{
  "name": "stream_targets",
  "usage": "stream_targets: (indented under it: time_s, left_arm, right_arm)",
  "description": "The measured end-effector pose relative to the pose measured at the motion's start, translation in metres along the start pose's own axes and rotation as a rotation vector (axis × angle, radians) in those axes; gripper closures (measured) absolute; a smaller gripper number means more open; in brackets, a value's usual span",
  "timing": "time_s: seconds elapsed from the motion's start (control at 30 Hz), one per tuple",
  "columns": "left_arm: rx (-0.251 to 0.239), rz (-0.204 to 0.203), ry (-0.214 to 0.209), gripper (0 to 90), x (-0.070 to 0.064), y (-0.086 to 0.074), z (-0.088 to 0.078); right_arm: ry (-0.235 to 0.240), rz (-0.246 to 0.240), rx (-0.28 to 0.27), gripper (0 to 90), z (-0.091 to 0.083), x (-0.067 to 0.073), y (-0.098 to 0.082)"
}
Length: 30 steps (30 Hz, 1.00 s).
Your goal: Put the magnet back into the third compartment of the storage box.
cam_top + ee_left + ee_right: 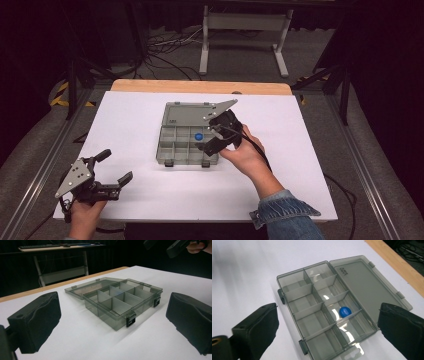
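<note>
- Well to the left of the organiser box (187, 135), near the front corner of the white table top (135, 195), the left gripper (116, 170) rests low in the person's left hand (85, 215), its jaws spread wide and holding nothing.
- From the left gripper view, the box sits ahead between the two black pads (35, 322), well apart from them, with its two dark latches (131, 321) facing the gripper.
- At the middle of the table, the box lies open: a smoky clear tray of small compartments, with its lid (187, 112) folded flat on the far side.
- Inside the box, a small blue ball (198, 135) sits alone in one compartment of the row nearest the lid, towards the right-hand end; every other compartment looks bare.
- Over the right end of the box, the right gripper (212, 137) hovers in the person's right hand (245, 155), jaws parted and empty; in the right gripper view the blue ball lies below, between the pads.
- Judging from this, a reach for the ball could fail: the dividers are close-set, so wide pads may catch on a wall, tip or shove the light tray, or nudge the round ball so it rolls into a corner.
- With the left gripper well away from the box, nothing steadies the tray if it slides.
</note>
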<state>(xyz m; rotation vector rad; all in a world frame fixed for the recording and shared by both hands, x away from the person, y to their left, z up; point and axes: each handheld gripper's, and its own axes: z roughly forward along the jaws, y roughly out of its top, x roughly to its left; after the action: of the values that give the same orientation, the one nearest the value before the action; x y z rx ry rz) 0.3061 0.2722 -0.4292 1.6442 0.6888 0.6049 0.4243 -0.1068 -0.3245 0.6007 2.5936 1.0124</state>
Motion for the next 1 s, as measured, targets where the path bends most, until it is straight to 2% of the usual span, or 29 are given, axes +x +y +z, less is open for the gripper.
stream_targets:
  time_s: [0.23,0.33,0.5,0.73,0.83,1.0]
  left_arm:
    - [0.001,0.001,0.001,0.5,-0.001,0.0,0.0]
    - [-0.003,0.001,0.002,0.5,-0.001,0.0,0.001]
    - [0.003,0.003,-0.001,0.5,-0.001,0.0,0.001]
    - [0.004,0.003,-0.003,0.5,-0.001,0.0,0.001]
    - [0.002,0.005,-0.001,0.5,-0.001,0.001,0.0]
    - [0.003,0.003,-0.002,0.4,-0.001,0.001,0.0]
  right_arm:
    - [-0.034,0.023,-0.084,0.0,-0.024,-0.002,-0.021]
    - [-0.024,0.025,-0.131,0.0,-0.033,-0.002,-0.031]
    - [-0.05,0.032,-0.249,0.0,-0.047,-0.002,-0.051]
    - [-0.075,0.074,-0.314,0.0,-0.064,-0.004,-0.077]
    - [-0.122,0.088,-0.341,0.0,-0.071,-0.004,-0.089]
    - [-0.149,0.118,-0.364,0.0,-0.076,-0.005,-0.111]
